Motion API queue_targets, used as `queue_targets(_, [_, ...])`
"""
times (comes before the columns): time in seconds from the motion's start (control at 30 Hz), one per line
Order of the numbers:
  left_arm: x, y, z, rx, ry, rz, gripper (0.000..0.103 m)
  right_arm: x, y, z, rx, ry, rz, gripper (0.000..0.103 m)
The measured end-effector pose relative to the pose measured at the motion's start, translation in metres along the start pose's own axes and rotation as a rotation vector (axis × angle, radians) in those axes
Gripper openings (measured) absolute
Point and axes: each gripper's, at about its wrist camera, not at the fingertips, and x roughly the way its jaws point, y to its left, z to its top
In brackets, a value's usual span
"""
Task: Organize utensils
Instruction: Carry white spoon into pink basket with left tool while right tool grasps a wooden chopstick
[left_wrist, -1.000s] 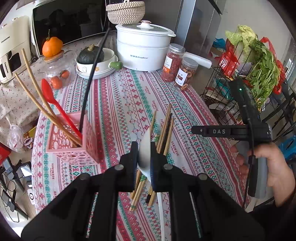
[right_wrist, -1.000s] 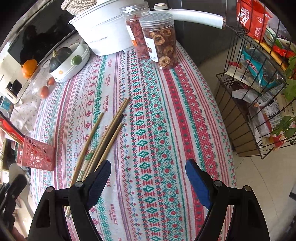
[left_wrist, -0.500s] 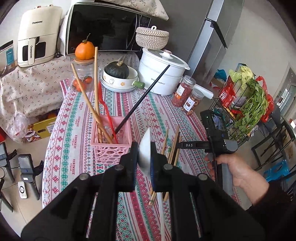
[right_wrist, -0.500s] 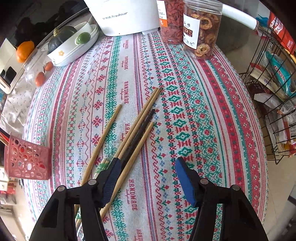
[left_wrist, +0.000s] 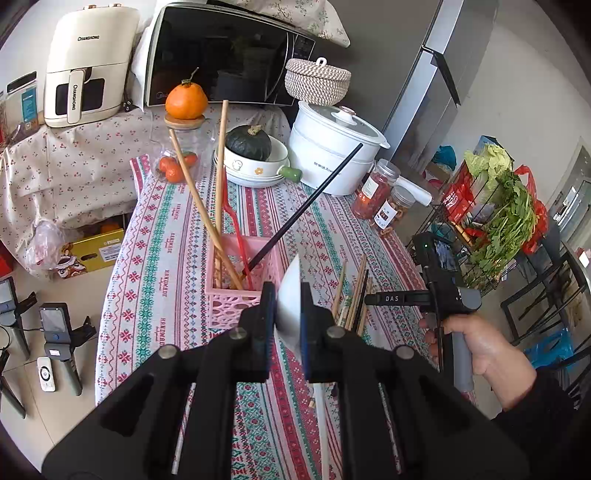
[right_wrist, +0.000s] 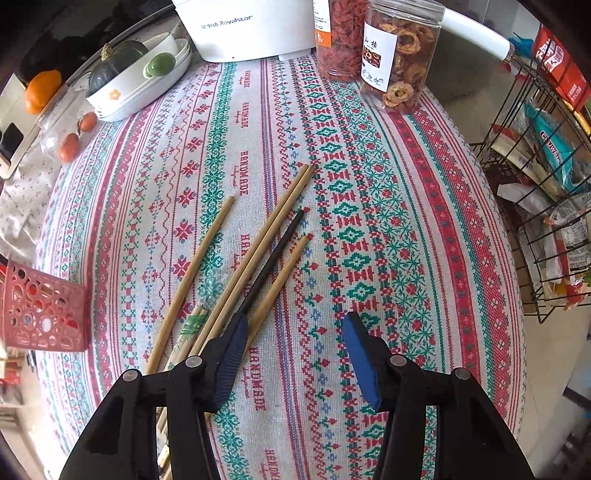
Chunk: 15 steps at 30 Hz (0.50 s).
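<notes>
Clamping a white spoon (left_wrist: 289, 306) by its bowl, the left tool (left_wrist: 287, 314) now looks across the whole table (left_wrist: 155, 236), where a second ago it sat low and close over the loose chopsticks; the pink basket (left_wrist: 236, 295) has slid from the left of its view to just ahead of the fingers. The spoon is smooth white plastic, its thin handle running back under the tool. The right tool (right_wrist: 293, 345) has just been closing, its ribbed blue pads (right_wrist: 360, 354) nearer together than before yet not touching anything; the left pad lies over the near ends of the chopsticks (right_wrist: 255, 258), the right over bare cloth. Those sticks, four pale bamboo ones and a single black one (right_wrist: 275, 258), lie fanned on the woven red-and-green tablecloth (right_wrist: 369, 229), with a paper-sleeved pair (right_wrist: 192, 325) beside them. The basket is perforated plastic, square, holding two long bamboo chopsticks (left_wrist: 201, 206), a red spoon (left_wrist: 238, 236) and a leaning black chopstick (left_wrist: 306, 205).
</notes>
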Motion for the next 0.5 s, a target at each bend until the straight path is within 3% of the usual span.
queue_targets(0.1, [0.002, -0.001, -0.001, 0.008, 0.004, 0.006, 0.013, 0.002, 0.007, 0.002, -0.028, -0.016, -0.025, 0.054])
queue_targets(0.2, [0.005, -0.001, -0.002, 0.013, 0.0, 0.02, 0.013, 0.006, 0.02, 0.003, -0.093, -0.045, -0.106, 0.053])
queue_targets(0.27, [0.006, -0.001, -0.002, 0.012, -0.013, 0.03, 0.013, 0.006, 0.018, 0.004, -0.059, -0.025, -0.102, 0.05])
queue_targets(0.33, [0.005, 0.002, -0.001, 0.007, -0.034, 0.038, 0.013, 0.005, 0.012, 0.007, -0.022, -0.012, -0.108, 0.037])
queue_targets(0.4, [0.004, 0.005, 0.001, 0.0, -0.063, 0.044, 0.013, 0.004, 0.006, 0.008, -0.011, -0.005, -0.099, 0.016])
queue_targets(0.5, [0.001, 0.012, 0.006, -0.024, -0.116, 0.057, 0.013, 0.005, -0.01, 0.009, 0.015, -0.003, -0.054, 0.006])
